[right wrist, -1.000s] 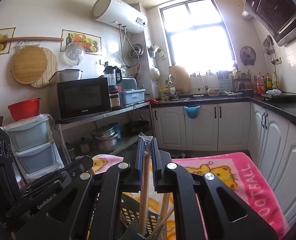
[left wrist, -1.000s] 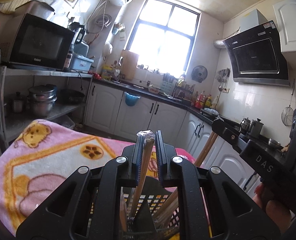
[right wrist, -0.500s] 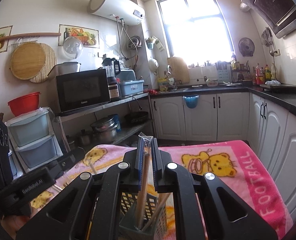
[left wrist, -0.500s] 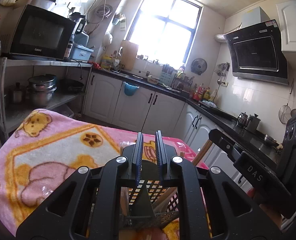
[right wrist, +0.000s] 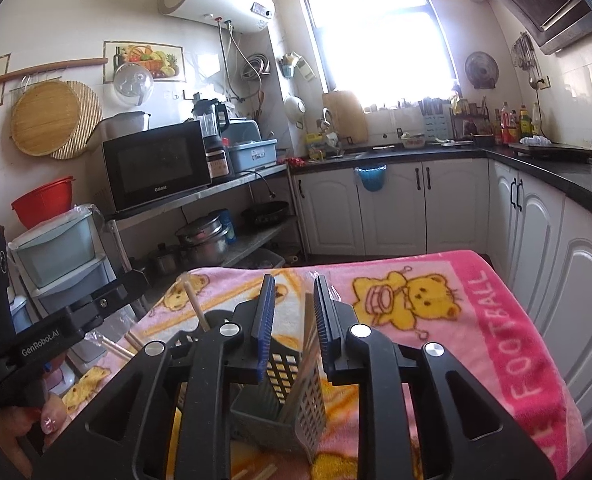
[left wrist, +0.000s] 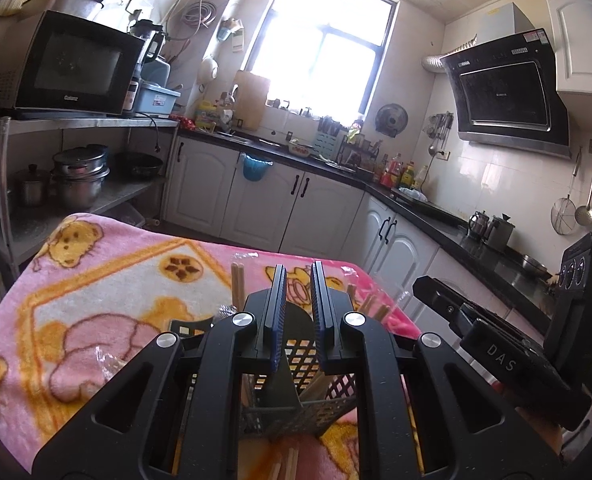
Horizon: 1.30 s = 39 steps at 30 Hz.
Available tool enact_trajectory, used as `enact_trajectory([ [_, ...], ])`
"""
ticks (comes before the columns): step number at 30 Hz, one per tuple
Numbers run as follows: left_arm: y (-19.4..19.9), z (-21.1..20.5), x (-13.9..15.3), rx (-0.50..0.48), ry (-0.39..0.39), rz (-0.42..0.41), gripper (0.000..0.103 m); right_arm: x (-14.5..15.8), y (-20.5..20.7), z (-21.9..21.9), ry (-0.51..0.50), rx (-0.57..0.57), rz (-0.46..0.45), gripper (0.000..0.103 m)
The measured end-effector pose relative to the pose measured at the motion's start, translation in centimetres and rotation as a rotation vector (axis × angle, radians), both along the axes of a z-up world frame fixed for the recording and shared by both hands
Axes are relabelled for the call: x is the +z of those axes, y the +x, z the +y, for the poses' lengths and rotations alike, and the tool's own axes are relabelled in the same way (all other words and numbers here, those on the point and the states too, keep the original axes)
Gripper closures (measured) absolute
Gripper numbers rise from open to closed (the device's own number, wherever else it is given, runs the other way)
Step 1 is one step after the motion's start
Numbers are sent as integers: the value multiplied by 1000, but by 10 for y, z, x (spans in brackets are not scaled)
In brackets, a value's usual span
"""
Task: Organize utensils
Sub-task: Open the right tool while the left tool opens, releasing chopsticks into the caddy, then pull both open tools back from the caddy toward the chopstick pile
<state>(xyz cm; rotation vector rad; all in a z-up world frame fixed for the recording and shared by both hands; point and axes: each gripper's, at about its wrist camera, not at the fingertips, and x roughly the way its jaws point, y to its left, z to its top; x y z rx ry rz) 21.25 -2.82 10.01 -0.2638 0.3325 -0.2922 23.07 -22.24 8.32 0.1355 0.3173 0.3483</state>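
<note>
A dark grey perforated utensil basket [left wrist: 296, 396] [right wrist: 292, 392] stands on the pink bear blanket [left wrist: 96, 280], right below both grippers. Wrapped wooden chopsticks [left wrist: 238, 286] [right wrist: 194, 304] lean out of it. My left gripper [left wrist: 298, 280] hangs over the basket, its blue pads a narrow gap apart with nothing between them. The right gripper [right wrist: 295, 288] is over the same basket; its jaws are opening and only the basket's divider shows through the gap. Each gripper's body shows at the edge of the other's view.
Loose chopsticks [left wrist: 288, 464] lie on the blanket near the front edge. White cabinets [right wrist: 392, 208] and a black counter run behind and to the right of the table. A steel shelf with a microwave [right wrist: 156, 164] and pots stands to the left.
A second ago each gripper held wrapped chopsticks upright. The left jaws emptied first. The right jaws have now widened and their chopsticks are gone from between them. Both grippers sank toward the basket.
</note>
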Motion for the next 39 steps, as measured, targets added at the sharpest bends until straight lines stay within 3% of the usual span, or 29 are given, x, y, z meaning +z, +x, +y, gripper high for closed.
enact_trajectory([
  [19,-23,2,1,-34,8,36,71,-7,-28,-6,-30,19,68,70],
  [39,-46,21,-6,-9,-18,65,13,-17,-56,-5,-62,46,99,53],
])
